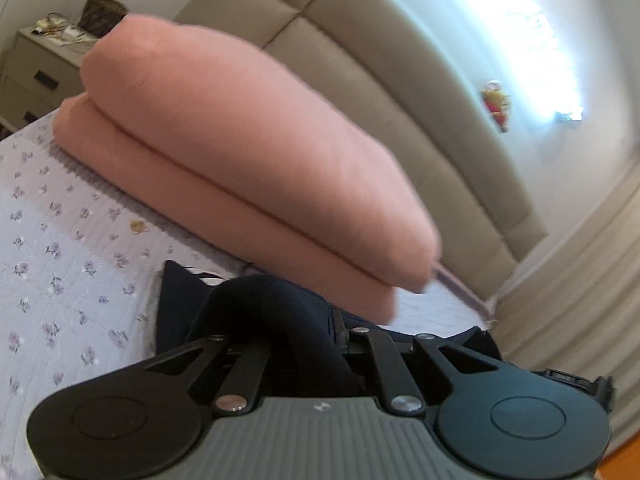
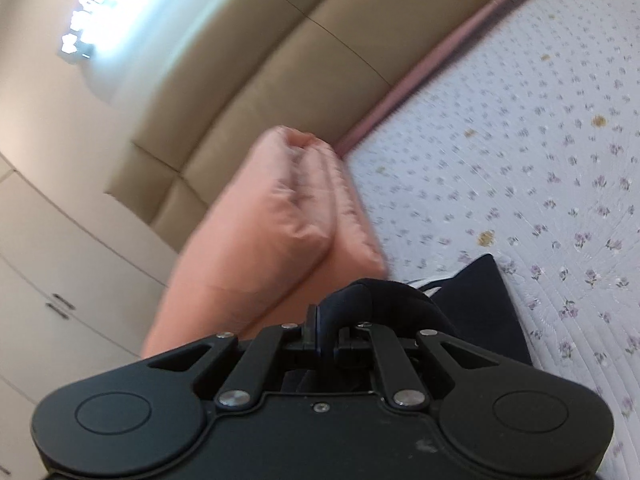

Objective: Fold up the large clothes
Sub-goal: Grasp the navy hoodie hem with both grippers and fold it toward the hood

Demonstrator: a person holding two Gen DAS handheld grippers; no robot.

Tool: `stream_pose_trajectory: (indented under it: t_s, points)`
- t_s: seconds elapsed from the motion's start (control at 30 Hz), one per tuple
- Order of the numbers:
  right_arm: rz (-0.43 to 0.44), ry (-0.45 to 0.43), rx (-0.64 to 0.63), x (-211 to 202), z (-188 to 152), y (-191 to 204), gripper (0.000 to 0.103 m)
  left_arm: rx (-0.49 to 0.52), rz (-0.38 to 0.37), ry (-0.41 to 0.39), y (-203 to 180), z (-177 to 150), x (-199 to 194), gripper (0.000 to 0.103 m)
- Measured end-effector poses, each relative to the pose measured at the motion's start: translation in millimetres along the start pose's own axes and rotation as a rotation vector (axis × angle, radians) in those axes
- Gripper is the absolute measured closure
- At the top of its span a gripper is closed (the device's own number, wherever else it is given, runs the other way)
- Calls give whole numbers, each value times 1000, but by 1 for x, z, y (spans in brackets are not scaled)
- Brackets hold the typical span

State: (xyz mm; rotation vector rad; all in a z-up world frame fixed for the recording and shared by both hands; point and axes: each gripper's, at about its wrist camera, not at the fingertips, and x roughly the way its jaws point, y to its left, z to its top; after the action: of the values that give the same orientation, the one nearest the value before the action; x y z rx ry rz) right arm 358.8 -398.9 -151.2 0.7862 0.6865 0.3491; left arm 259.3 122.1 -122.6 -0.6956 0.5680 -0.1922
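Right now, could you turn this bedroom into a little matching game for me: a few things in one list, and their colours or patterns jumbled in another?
Things:
1. folded quilt
2. garment in the tongs
3. bedspread
4. headboard

Looks:
A. beige padded panels
B. dark navy
C. salmon pink
D. pale with small purple flowers

Pairs: 1-C, 2-B, 3-D, 4-A

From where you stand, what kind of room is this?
Almost certainly a bedroom: a bed with a floral quilted cover, a padded beige headboard behind it, a folded pink duvet on top, and a drawer nightstand beside it.
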Motion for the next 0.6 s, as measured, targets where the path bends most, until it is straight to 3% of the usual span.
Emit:
stream_pose_trajectory:
  t_s: [0.1, 0.17, 0.2, 0.23, 0.27, 0.3, 0.33, 0.37, 0.43, 0.5, 0.6]
  points:
    - [-55, 27, -33, 31, -2, -7, 92, -9, 46, 27, 18, -2, 32, 91]
    - [-72, 25, -57, 39, -5, -8, 85, 7, 64, 58, 25, -2, 44, 80]
    - [-64, 9, -60, 38, -8, -9, 74, 16, 70, 69, 28, -4, 45, 74]
    - [-36, -17, -65, 32, -13, -11, 47, 24, 62, 60, 29, -6, 39, 59]
    - [-20, -45, -90, 25, -19, -10, 33, 42, 35, 39, 29, -11, 30, 42]
    - [-23, -70, -141, 17, -27, -7, 20, 91, 4, 9, 27, -18, 18, 33]
    - [-22, -80, -224, 11, -37, -1, 20, 150, -15, -6, 21, -23, 9, 23]
    - [-14, -59, -335, 10, -49, 7, 19, 244, -33, -7, 14, -30, 2, 23]
    - [-26, 12, -563, 16, -80, 26, 19, 445, -49, 51, -4, -46, -1, 23]
    - [-38, 93, -769, 33, -114, 41, 19, 604, -53, 160, -20, -64, 16, 23]
    - [-85, 182, -888, 72, -145, 50, 17, 743, 13, 262, -37, -82, 58, 24]
